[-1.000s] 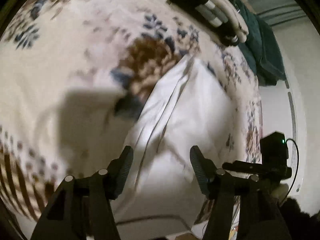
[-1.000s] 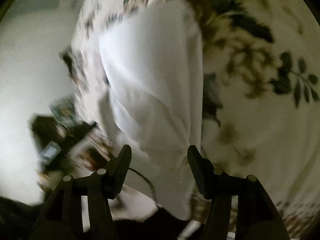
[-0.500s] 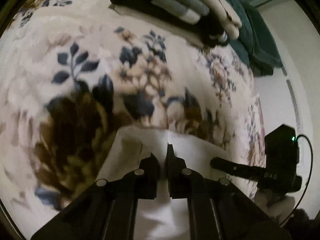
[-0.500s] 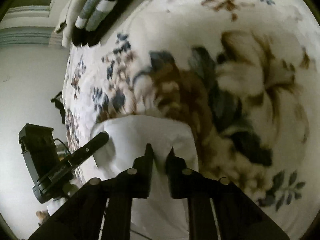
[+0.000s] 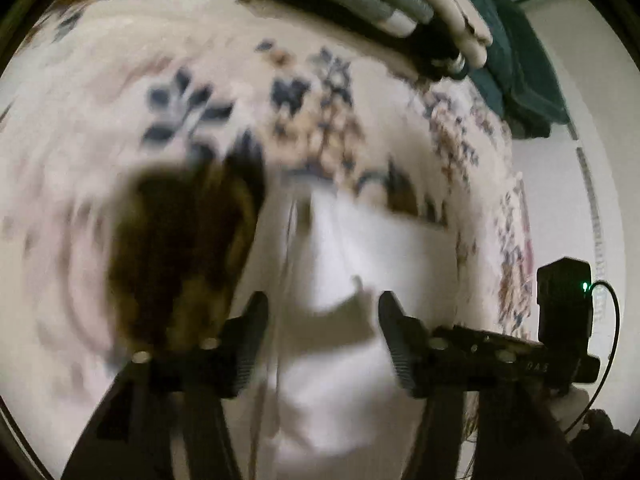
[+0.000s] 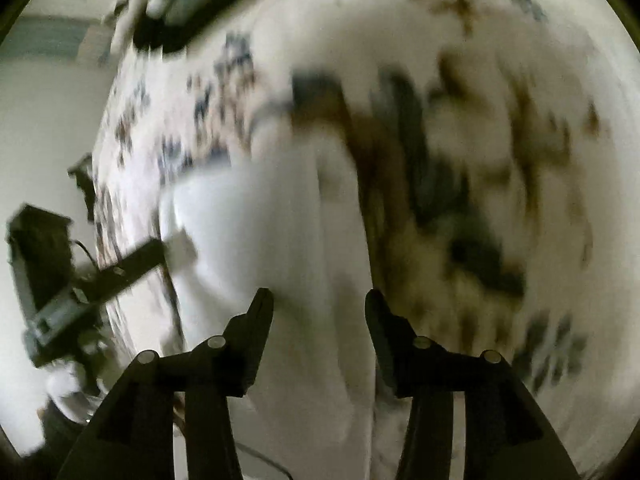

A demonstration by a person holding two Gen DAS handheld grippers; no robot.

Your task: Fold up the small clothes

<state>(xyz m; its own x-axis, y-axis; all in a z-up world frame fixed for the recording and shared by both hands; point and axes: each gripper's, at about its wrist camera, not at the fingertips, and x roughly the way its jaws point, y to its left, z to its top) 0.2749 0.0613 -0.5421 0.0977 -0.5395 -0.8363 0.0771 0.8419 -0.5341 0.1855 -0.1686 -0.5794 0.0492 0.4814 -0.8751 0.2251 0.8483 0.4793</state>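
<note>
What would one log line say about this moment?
left gripper: open | right gripper: open | white garment: released, lying on floral bedspread | views blurred

We find the garment (image 5: 360, 280) lying on the bed (image 5: 100, 128); folded clothes (image 5: 384, 4) are stacked behind it, at the bed's far edge.

You work in home bedroom: flowery blanket (image 5: 120, 128) on bed, folded clothes pile (image 5: 384, 4), green towel (image 5: 516, 76).
</note>
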